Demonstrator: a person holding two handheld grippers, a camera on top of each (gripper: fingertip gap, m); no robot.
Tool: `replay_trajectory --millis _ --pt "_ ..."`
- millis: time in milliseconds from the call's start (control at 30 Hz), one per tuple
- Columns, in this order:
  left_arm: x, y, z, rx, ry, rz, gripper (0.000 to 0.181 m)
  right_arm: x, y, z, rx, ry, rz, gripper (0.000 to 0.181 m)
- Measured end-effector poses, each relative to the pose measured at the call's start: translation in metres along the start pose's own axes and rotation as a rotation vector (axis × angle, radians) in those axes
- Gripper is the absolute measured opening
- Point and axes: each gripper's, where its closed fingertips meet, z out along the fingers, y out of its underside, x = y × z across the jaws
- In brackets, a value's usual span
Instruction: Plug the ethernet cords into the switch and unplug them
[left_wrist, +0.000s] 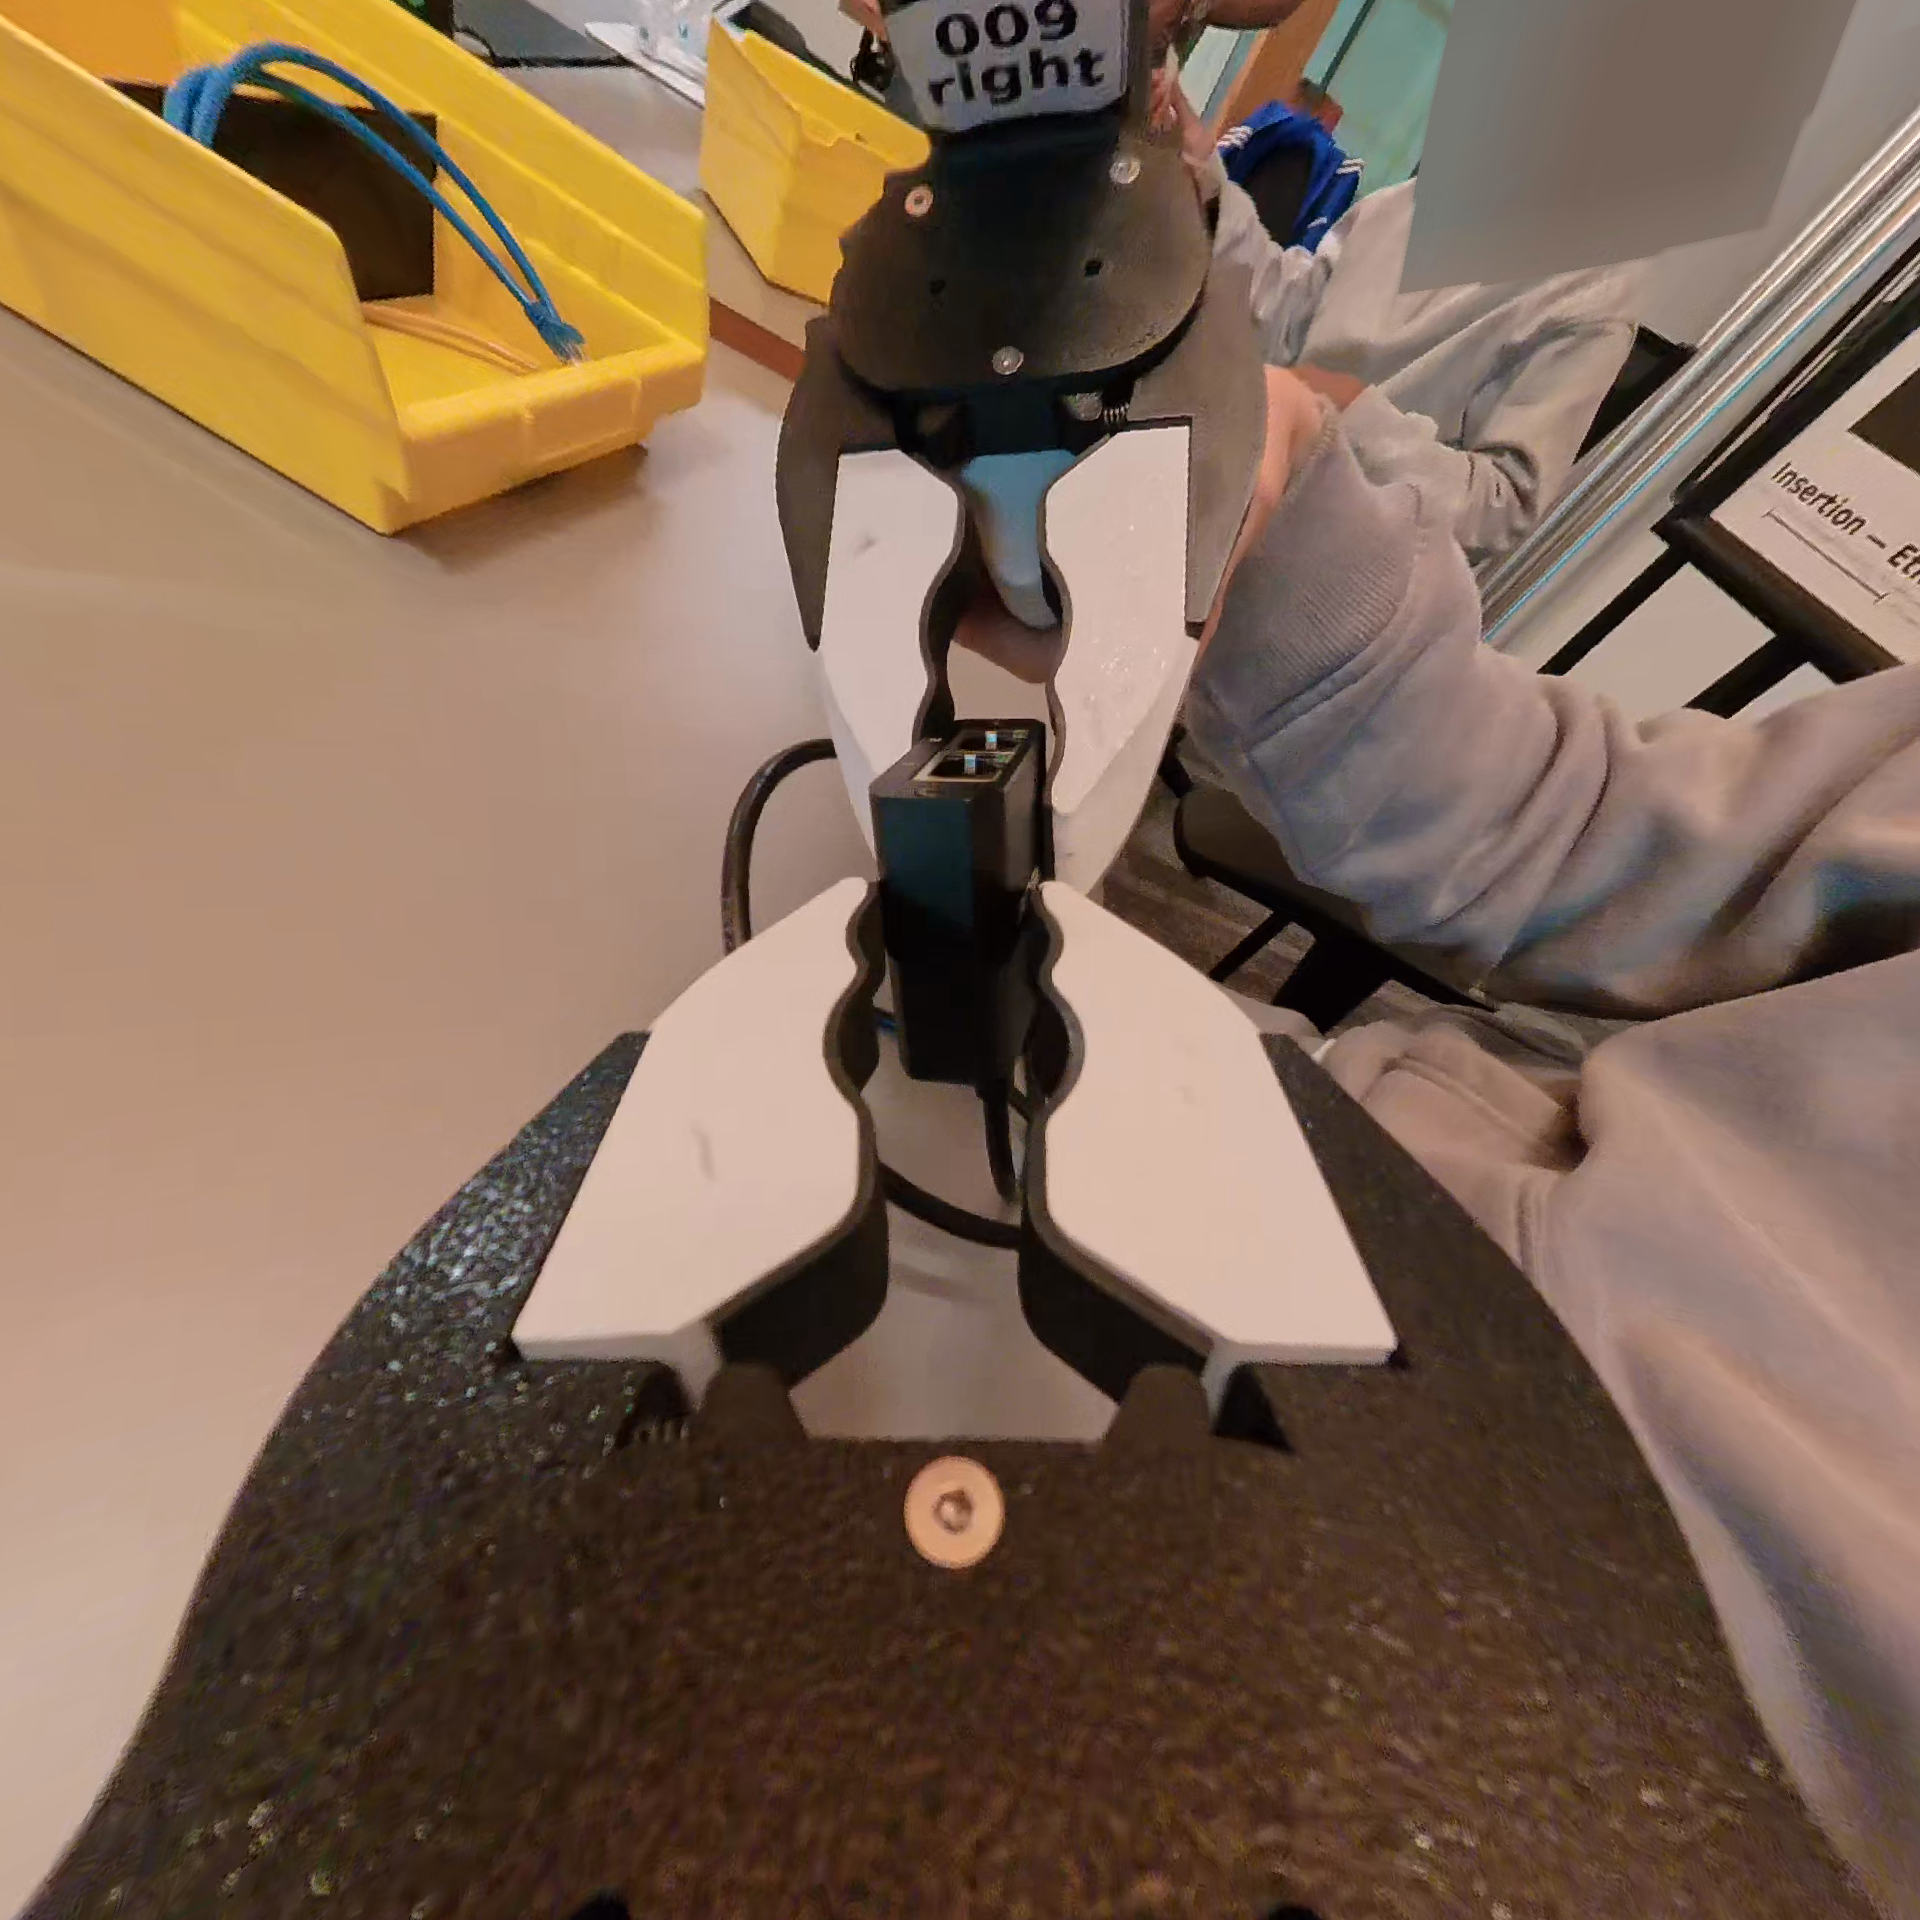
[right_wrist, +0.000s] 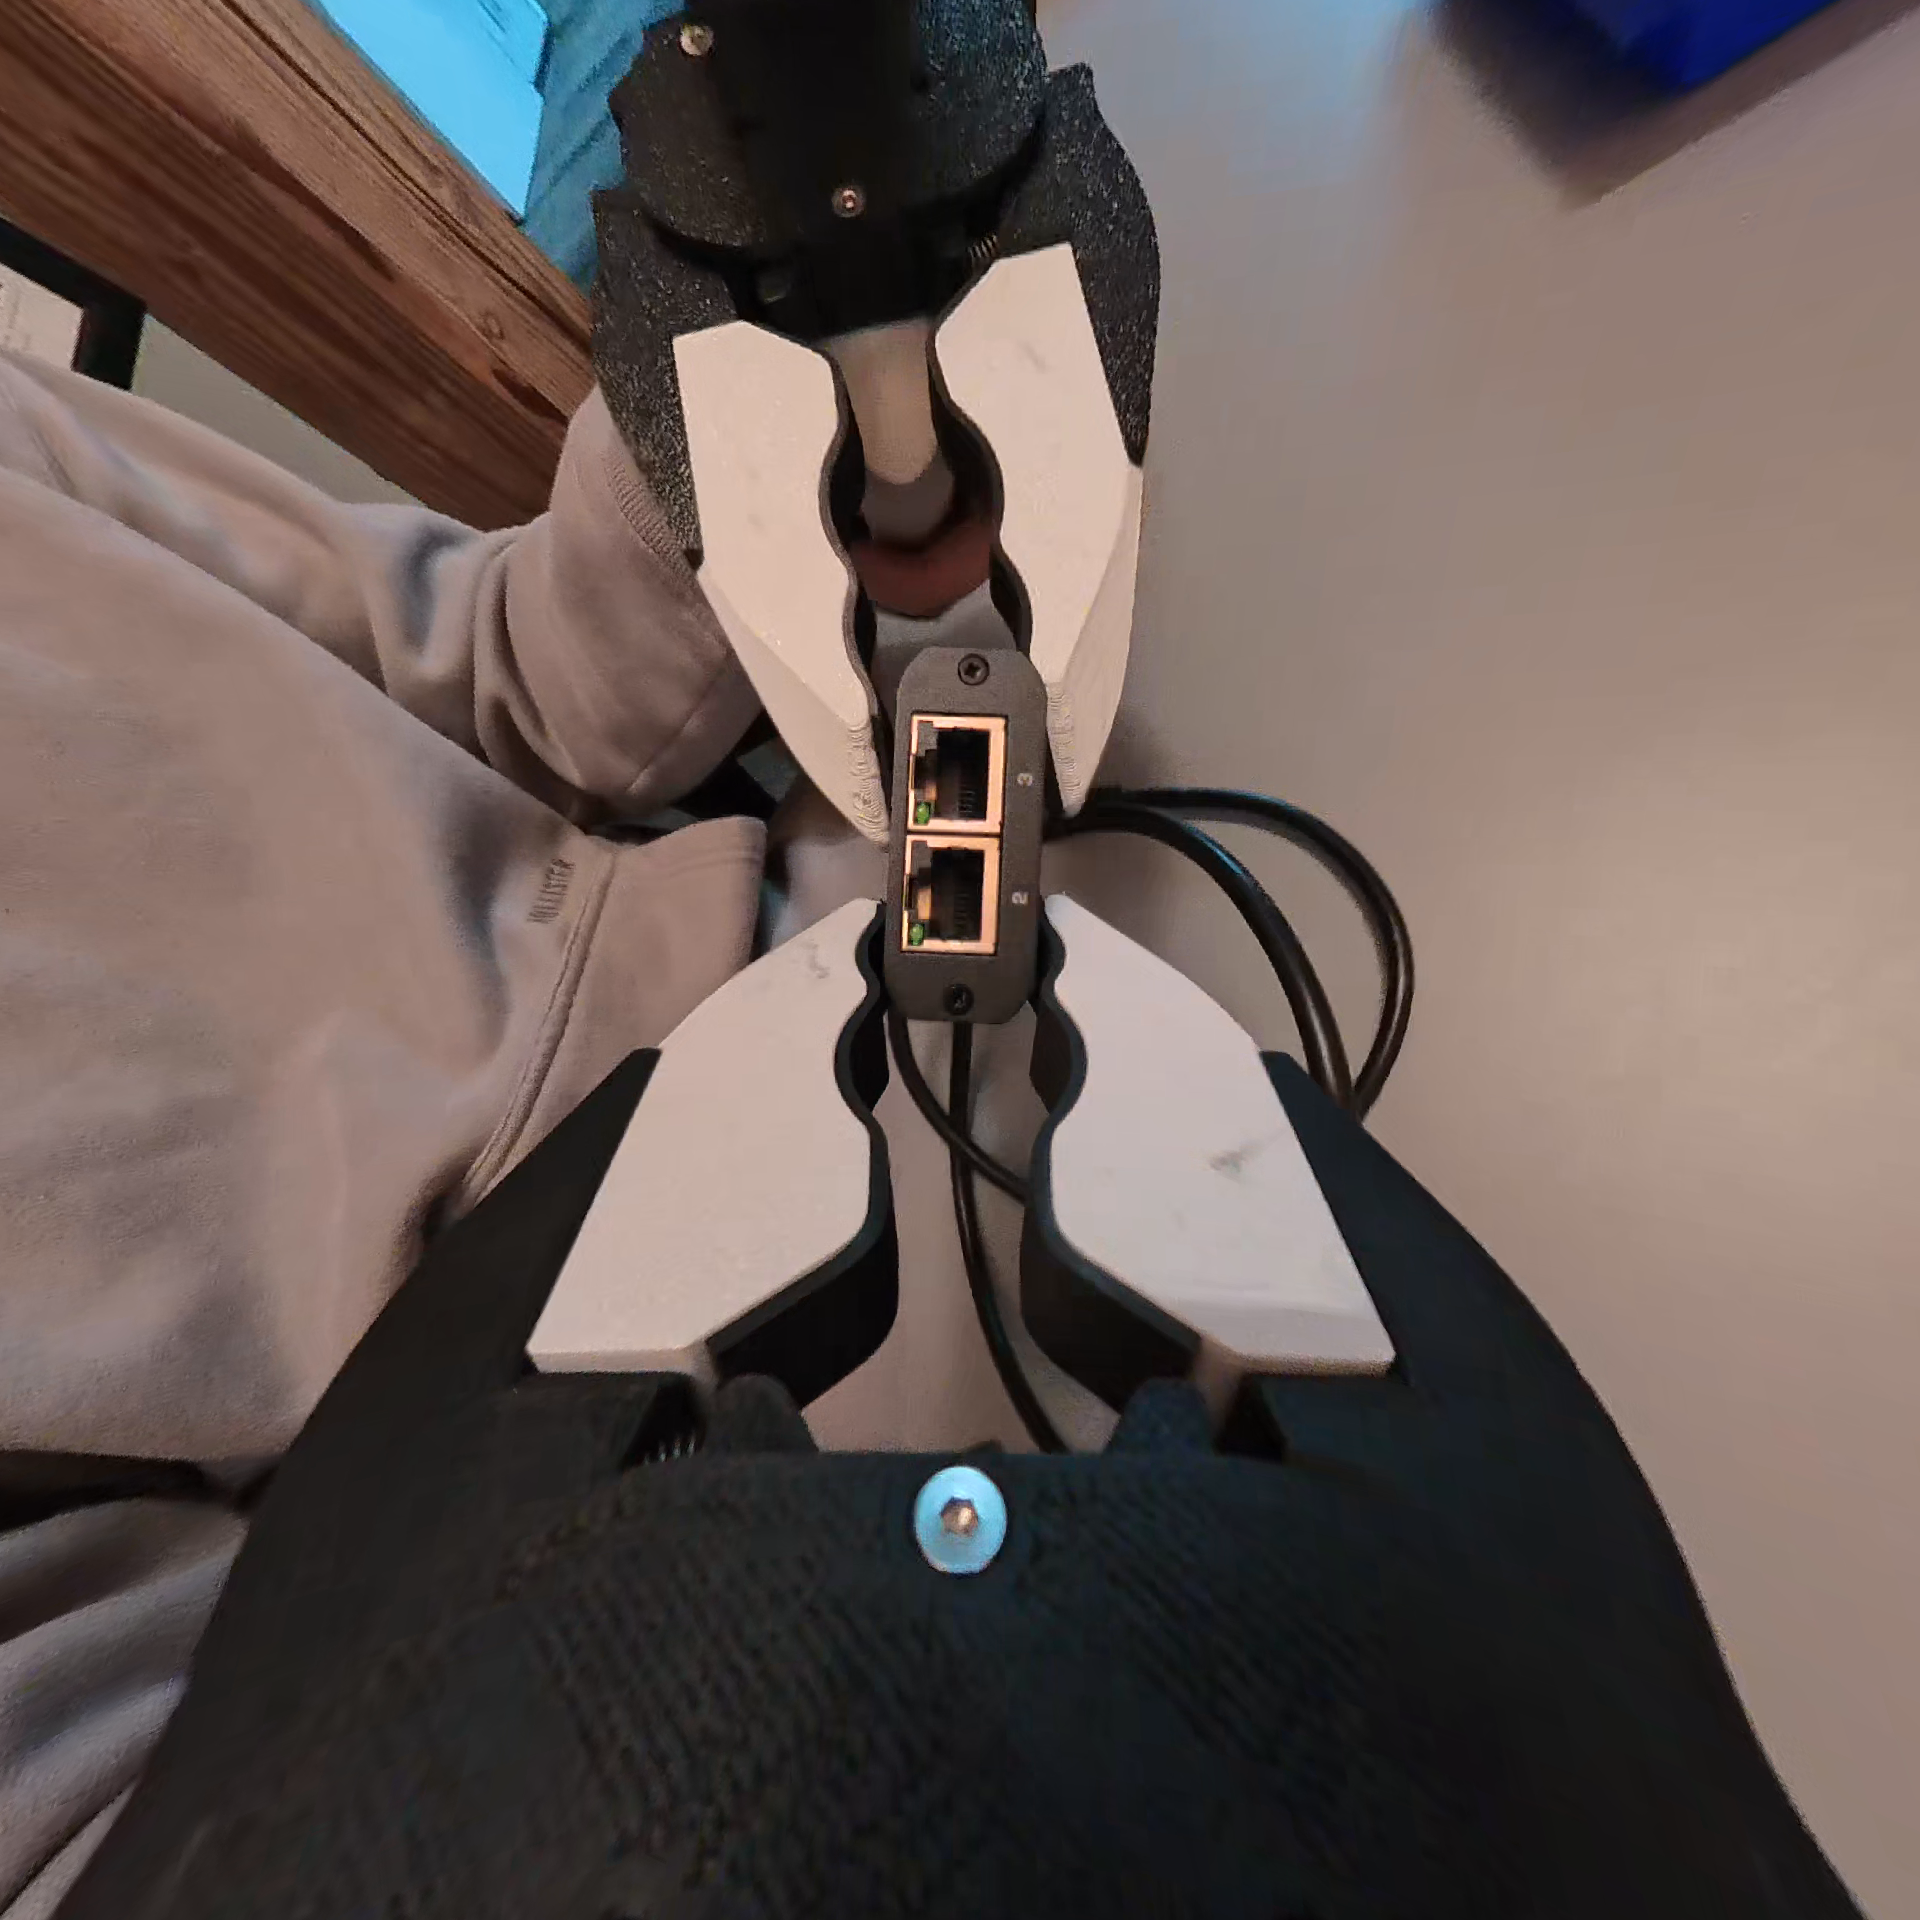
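Note:
The small black switch (left_wrist: 951, 842) is held above the table, upright in the left wrist view. My left gripper (left_wrist: 956, 904) is shut on its body. My right gripper (left_wrist: 992, 743) comes from the opposite side, its fingertips closed on the switch's port end. In the right wrist view the switch (right_wrist: 1023, 831) faces me with two empty ports and green lights; my right gripper (right_wrist: 961, 925) clamps its lower end and my left gripper (right_wrist: 971, 805) its upper part. A blue ethernet cord (left_wrist: 468, 229) lies in a yellow bin (left_wrist: 499, 416). A black cable (right_wrist: 1309, 894) hangs from the switch.
A second yellow bin (left_wrist: 779, 177) stands behind the first on the beige table (left_wrist: 364, 831). A person in a grey sweatshirt (left_wrist: 1455, 779) sits close on the right. A wooden edge (right_wrist: 312, 260) and a framed sign (left_wrist: 1829, 540) are nearby. Only a small space, under 4 cm, lies between the two pairs of fingers.

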Motion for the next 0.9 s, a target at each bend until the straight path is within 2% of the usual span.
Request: replay_trajectory --millis 67,133,200,267,400,467,533,633,700,833,900 --pt "-0.005 -0.005 -0.005 0.057 0.004 0.005 0.024 0.003 -0.008 0.000 0.070 -0.006 -0.010 0.023" --pt "-0.016 -0.013 -0.010 0.143 -0.007 -0.052 0.023 0.014 -0.022 -0.006 0.184 0.060 -0.007 0.024" --pt "-0.032 -0.017 -0.018 0.192 -0.073 -0.097 0.023 0.030 -0.034 -0.020 0.310 0.211 -0.015 0.050" --pt "-0.050 -0.026 -0.029 0.286 -0.171 -0.165 0.023 0.042 -0.040 -0.033 0.432 0.379 -0.012 0.061" --pt "-0.079 -0.038 -0.047 0.514 -0.289 -0.338 0.023 0.043 -0.042 -0.013 0.556 0.568 -0.084 0.070" --pt "-0.083 -0.040 -0.048 0.608 -0.279 -0.417 0.023 0.043 -0.044 0.000 0.568 0.668 -0.149 0.065" --pt "-0.081 -0.042 -0.046 0.682 -0.213 -0.504 0.023 0.055 -0.048 -0.002 0.560 0.838 -0.181 0.057" --pt "-0.078 -0.044 -0.041 0.734 -0.150 -0.593 0.022 0.058 -0.054 -0.006 0.547 0.927 -0.238 0.045" --pt "-0.077 -0.045 -0.038 0.749 -0.136 -0.622 0.022 0.062 -0.055 -0.017 0.565 1.006 -0.275 0.027" --pt "-0.076 -0.043 -0.031 0.727 -0.169 -0.620 0.022 0.066 -0.048 -0.019 0.538 1.011 -0.307 0.026" --pt "-0.076 -0.039 -0.026 0.672 -0.195 -0.571 0.022 0.072 -0.040 -0.019 0.468 1.012 -0.302 0.025"
